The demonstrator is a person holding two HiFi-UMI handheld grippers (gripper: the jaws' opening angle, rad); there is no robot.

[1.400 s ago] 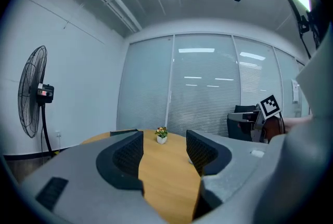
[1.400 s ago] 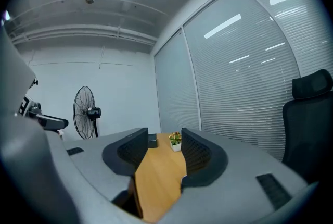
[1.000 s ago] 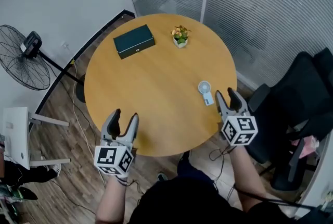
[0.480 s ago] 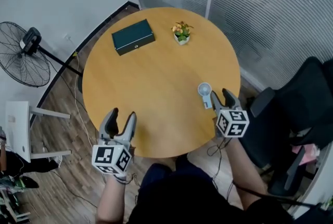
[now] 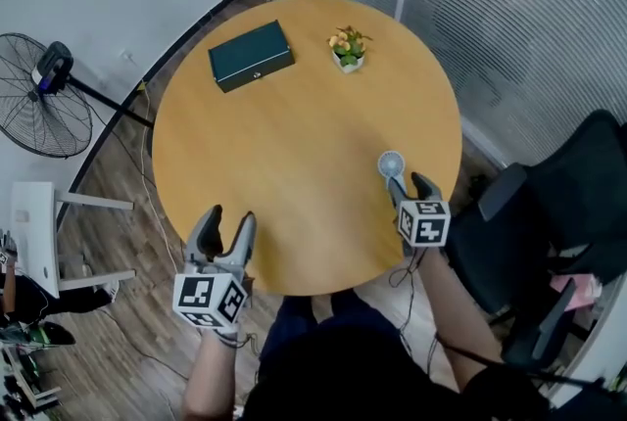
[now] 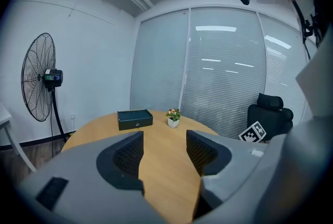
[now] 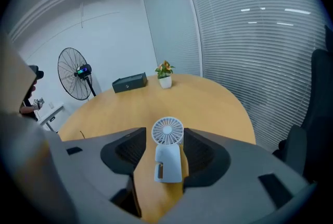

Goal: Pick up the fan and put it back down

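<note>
My right hand-held gripper [image 7: 165,151] is tipped down onto the desk [image 5: 294,155] at the lower right of the head view. Its jaws stand apart and have just been opening wider, which I read as making room for the fan [image 7: 167,132]. The fan lies flat between them, its round head toward the jaw tips and its handle pointing back at the camera. The pads run along both sides of the handle but don't press on it yet, so nothing is held. I judge this to be the line-up before the squeeze: the handle is the narrow, straight part, and taking it there keeps the grille clear of the pads.

My left hand-held gripper [image 6: 164,152] is open too, with only bare desk showing between its jaws. It hangs at the near desk edge in the lower left of the head view, well apart from the fan, and looks parked out of the way since one gripper should do for so small a thing.

Farther out, a dark box [image 5: 251,56] and a small plant [image 5: 348,47] sit near the far edge at the top, well clear of the lift.
</note>
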